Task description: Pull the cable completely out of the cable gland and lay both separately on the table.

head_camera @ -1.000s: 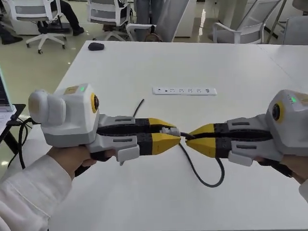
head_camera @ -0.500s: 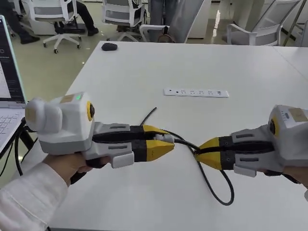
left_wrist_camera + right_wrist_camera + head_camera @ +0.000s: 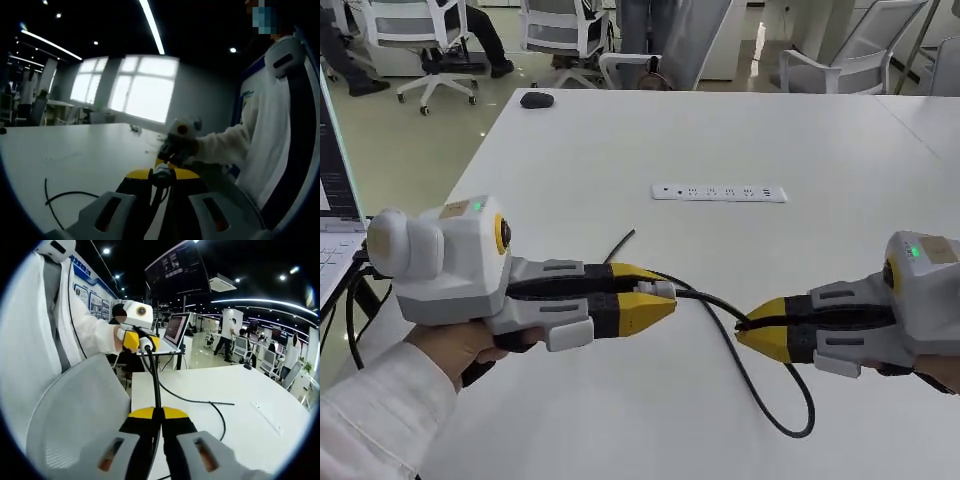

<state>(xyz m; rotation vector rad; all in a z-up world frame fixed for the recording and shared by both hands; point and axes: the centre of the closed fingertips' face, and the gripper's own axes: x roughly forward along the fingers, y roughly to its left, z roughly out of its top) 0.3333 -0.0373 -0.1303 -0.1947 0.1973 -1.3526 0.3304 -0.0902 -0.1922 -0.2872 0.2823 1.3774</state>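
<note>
In the head view my left gripper [image 3: 670, 297] is shut on a small white cable gland [image 3: 661, 290] above the white table [image 3: 570, 160]. A black cable [image 3: 710, 301] runs from the gland to my right gripper [image 3: 742, 328], which is shut on it a short way to the right. The rest of the cable loops down over the table below the right gripper. In the left gripper view the gland [image 3: 162, 174] sits between the jaws. In the right gripper view the cable [image 3: 155, 385] rises from the shut jaws to the gland [image 3: 145, 344].
A white power strip [image 3: 719, 192] lies mid-table beyond the grippers. A dark mouse [image 3: 536, 99] sits at the far left corner. A laptop [image 3: 328, 190] stands off the table's left edge, and office chairs [image 3: 405, 30] line the floor behind.
The grippers have moved apart: the right one has drawn away to the right, and a longer stretch of cable now shows between it and the gland.
</note>
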